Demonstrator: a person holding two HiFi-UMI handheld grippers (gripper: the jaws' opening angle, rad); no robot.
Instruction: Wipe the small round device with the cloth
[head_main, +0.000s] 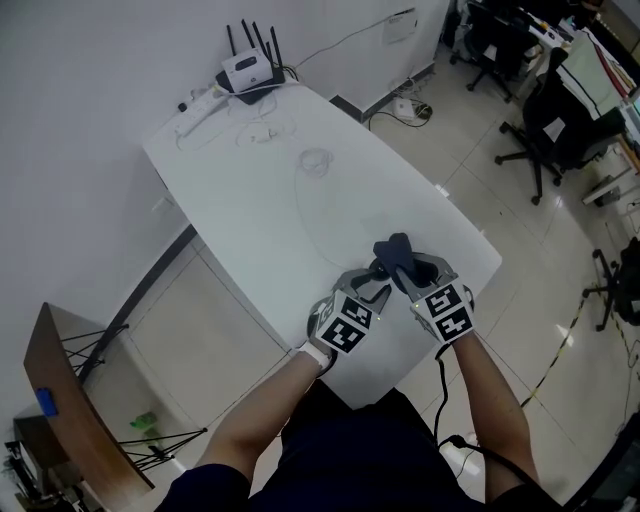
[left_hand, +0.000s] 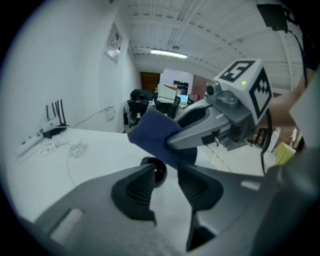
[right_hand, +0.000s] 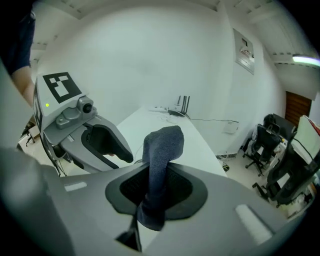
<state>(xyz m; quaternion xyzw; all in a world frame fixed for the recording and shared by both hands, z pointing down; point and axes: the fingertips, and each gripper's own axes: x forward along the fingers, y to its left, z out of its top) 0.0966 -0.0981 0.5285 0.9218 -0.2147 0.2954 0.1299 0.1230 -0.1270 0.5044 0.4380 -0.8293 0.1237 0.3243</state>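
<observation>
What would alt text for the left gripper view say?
A grey two-jaw left gripper, jaws apart, points at a small round glossy black device on a white table. Just above it, the right gripper clamps a dark blue cloth.

**Materials / finish**

cloth (right_hand: 161, 145): dark blue textile, fuzzy knit, matt. small round device (left_hand: 159, 171): black, glossy, smooth, w/ highlights. table (head_main: 260, 190): white, smooth, low sheen. left gripper (left_hand: 166, 174) shell: grey matt plastic; pads (left_hand: 136, 192) black, ribbed. floor (head_main: 470, 150): glossy tiles.
</observation>
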